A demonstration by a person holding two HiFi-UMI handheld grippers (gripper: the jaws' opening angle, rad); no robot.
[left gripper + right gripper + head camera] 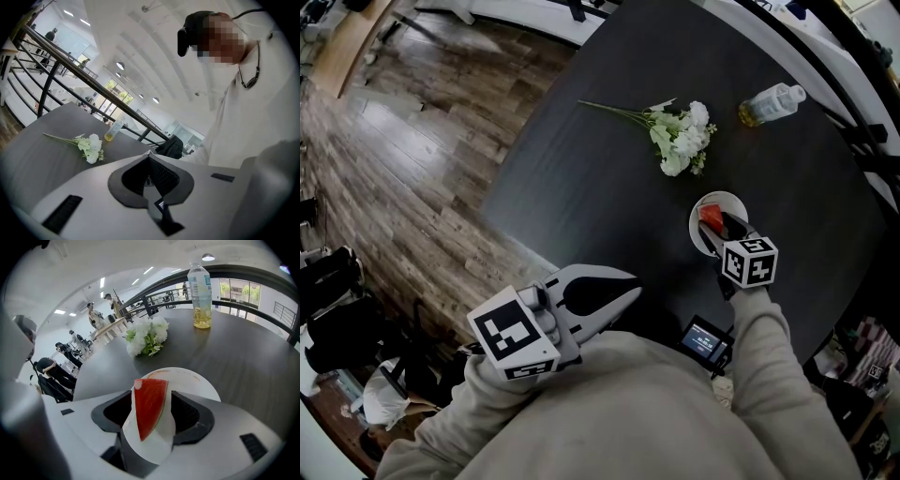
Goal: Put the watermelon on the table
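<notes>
A red wedge of watermelon (149, 404) with a thin green rind lies on a small white plate (197, 380) on the dark table (600, 187). My right gripper (151, 400) points steeply down over the plate with its jaws on either side of the wedge. White plate shows between the wedge and the right pad, so the jaws stand open. From the head view the right gripper (717, 225) covers part of the plate (727, 200) and the watermelon (710, 217). My left gripper (630, 286) is held near my body at the table's near edge, its tips (149, 153) together and empty.
A bunch of white flowers (680, 136) lies mid-table, and a plastic bottle (772, 102) with yellowish liquid lies beyond it at the far right. A small screen device (705, 339) sits near my right sleeve. Wooden floor (412, 159) lies past the table's left edge.
</notes>
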